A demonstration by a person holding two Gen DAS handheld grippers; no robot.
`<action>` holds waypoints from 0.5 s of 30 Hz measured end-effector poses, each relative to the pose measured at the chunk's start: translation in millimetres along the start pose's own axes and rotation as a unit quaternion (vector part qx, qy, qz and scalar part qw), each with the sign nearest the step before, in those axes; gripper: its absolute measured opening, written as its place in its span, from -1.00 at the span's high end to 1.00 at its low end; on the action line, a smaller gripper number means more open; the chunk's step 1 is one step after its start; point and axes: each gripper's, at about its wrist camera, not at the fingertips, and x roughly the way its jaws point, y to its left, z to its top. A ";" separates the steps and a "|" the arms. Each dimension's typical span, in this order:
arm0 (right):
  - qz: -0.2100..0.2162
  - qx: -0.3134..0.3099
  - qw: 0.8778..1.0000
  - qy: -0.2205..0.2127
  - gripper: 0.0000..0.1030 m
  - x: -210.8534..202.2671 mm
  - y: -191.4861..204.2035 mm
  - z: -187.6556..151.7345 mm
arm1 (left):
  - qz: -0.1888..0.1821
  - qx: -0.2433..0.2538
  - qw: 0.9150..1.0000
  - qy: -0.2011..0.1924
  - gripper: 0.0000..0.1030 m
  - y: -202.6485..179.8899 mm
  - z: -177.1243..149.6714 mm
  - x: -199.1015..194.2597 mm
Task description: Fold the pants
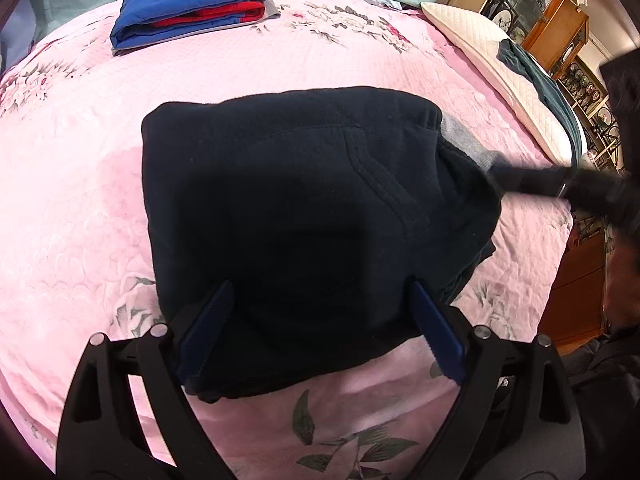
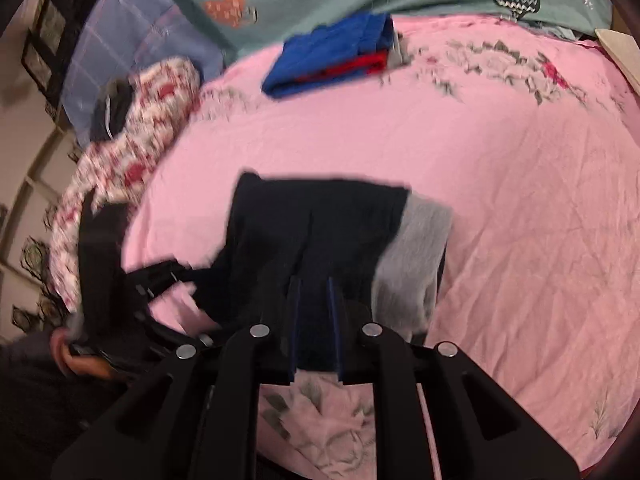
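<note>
Dark navy pants point(image 1: 304, 208) lie folded into a thick block on the pink floral bedspread point(image 1: 80, 200); a grey inner lining point(image 1: 466, 142) shows at their right end. My left gripper point(image 1: 320, 300) is open, its blue pads over the near edge of the pants without gripping. My right gripper point(image 2: 314, 300) has its jaws nearly closed on the near edge of the pants point(image 2: 320, 224), beside the grey lining point(image 2: 416, 256). The right gripper also shows blurred in the left wrist view point(image 1: 532, 178), at the pants' right end.
A folded blue and red garment point(image 1: 188, 4) lies at the far side of the bed, also in the right wrist view point(image 2: 332, 52). A white pillow point(image 1: 492, 60) and wooden shelves point(image 1: 560, 20) stand at right. A floral cloth point(image 2: 132, 132) lies at left.
</note>
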 end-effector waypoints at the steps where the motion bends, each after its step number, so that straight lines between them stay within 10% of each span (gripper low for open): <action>1: 0.001 0.018 0.999 0.032 0.64 17.9 -10.1 -8.5 | -0.002 0.000 1.000 0.000 -0.80 -0.1 -0.1 0.2; 15: 0.072 0.049 0.996 0.012 0.71 15.2 -36.4 -15.5 | -0.037 -0.052 0.996 -0.067 -0.81 12.1 7.1 -47.3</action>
